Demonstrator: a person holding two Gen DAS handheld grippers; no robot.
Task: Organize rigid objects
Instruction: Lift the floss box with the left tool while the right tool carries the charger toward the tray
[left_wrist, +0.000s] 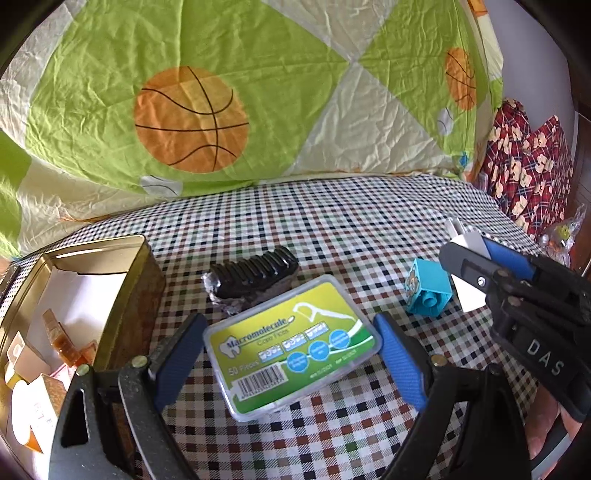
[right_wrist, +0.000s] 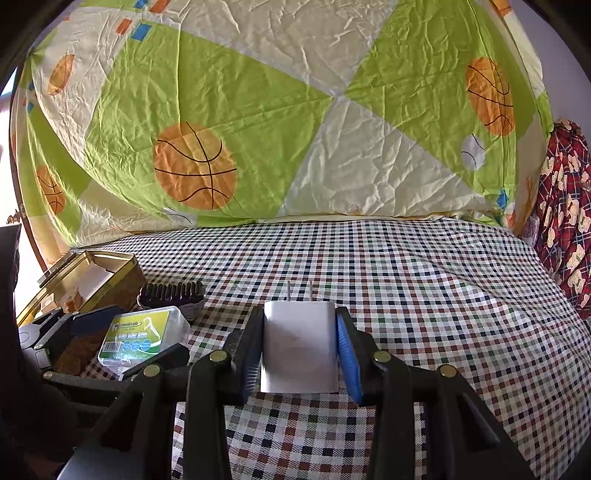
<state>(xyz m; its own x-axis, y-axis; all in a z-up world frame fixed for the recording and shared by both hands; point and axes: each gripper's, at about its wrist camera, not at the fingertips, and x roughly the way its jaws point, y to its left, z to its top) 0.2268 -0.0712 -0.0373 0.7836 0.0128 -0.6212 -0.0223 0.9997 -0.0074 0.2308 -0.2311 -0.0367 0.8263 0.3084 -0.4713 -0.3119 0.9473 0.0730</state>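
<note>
Right gripper: closed on a white plug-in charger, blue pads pressed against both its flat sides, the two metal prongs pointing away toward the far side. The charger is held above the checked bedsheet.

Left gripper: jaws spread wide, one finger on each side of a clear dental floss pick box with a green label. Whether the pads touch the box cannot be told; the box lies flat on the sheet.

Just beyond the box lies a black comb, resting on something silvery. To the right of the box, apart from it, stands a turquoise toy block, close to the right gripper's tip.

At the near left sits an open gold tin holding small cartons and an amber item. A green basketball-print quilt rises at the far side.
</note>
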